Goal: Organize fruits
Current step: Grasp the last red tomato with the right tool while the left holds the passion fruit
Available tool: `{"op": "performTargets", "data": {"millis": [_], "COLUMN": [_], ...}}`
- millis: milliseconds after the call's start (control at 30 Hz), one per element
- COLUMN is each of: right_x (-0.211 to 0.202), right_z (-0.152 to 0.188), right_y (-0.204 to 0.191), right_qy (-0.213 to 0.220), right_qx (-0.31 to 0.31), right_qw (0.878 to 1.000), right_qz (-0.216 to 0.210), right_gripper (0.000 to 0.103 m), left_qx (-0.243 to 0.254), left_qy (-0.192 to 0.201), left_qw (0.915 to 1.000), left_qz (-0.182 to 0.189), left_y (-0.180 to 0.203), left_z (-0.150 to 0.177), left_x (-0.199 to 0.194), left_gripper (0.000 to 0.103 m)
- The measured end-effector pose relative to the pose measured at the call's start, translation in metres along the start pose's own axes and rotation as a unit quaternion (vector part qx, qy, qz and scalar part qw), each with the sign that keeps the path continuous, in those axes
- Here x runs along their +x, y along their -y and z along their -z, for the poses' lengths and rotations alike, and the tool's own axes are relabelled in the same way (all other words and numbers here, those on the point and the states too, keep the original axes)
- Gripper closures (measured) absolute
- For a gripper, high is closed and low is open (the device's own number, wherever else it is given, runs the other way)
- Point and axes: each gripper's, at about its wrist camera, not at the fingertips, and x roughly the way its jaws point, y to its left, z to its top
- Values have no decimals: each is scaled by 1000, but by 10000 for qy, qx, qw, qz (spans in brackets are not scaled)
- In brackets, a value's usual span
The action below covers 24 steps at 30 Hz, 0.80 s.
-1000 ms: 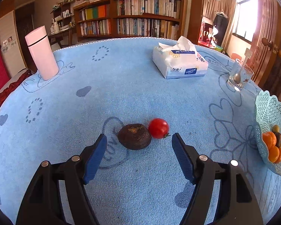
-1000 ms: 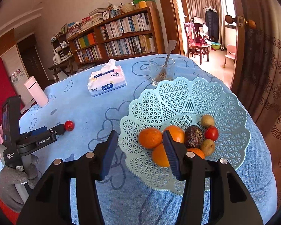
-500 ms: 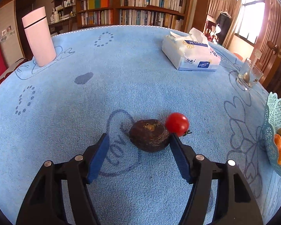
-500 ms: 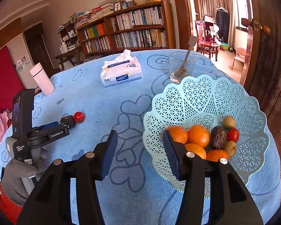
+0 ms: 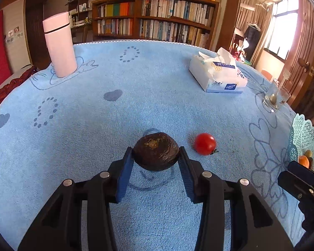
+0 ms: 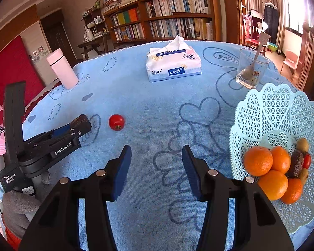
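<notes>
A dark brown wrinkled fruit [image 5: 156, 151] lies on the blue tablecloth [image 5: 157, 87]. My left gripper [image 5: 155, 150] has its jaws closing on the fruit, with both blue pads touching its sides. In the right wrist view the same fruit [image 6: 79, 118] shows at the left gripper's tip. A red cherry tomato [image 5: 205, 143] [image 6: 116, 122] rests free just to the right of it. My right gripper [image 6: 157, 152] hovers open over bare cloth, left of the pale green lattice basket [image 6: 278, 113]. The basket holds oranges [image 6: 258, 161] and several smaller fruits.
A tissue pack [image 6: 173, 64] and a glass with a spoon [image 6: 251, 71] stand toward the far side of the table. A pink flask [image 5: 59, 46] is at the far left. A gloved hand [image 6: 16, 207] holds the left gripper near the table's left edge.
The left gripper slid forward around the dark fruit and its jaws narrowed onto it. The right gripper swung left, from over the basket's rim to over the cloth.
</notes>
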Motion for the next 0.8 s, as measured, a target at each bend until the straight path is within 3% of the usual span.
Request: {"op": "performTargets", "data": {"millis": [167, 433, 700, 800], "right_x": [35, 77, 111, 112], "right_z": [-11, -30, -40, -39], "right_y": [-21, -58, -71, -75], "right_qy": [-244, -436, -555, -493], "right_qx": [-104, -399, -488, -599], "right_qw": [9996, 9981, 9972, 9966], "right_qz": [-108, -199, 114, 291], "right_gripper": [51, 51, 54, 62], "left_qx": [-147, -410, -511, -532], "left_qy": [200, 211, 253, 247], "left_qw": [9994, 9980, 9973, 9971], "left_qz": [-233, -436, -473, -475], "left_y": [-13, -30, -37, -38], "left_z": [-4, -7, -6, -5], "left_x": [-13, -11, -13, -13], "left_gripper": [59, 59, 59, 59]}}
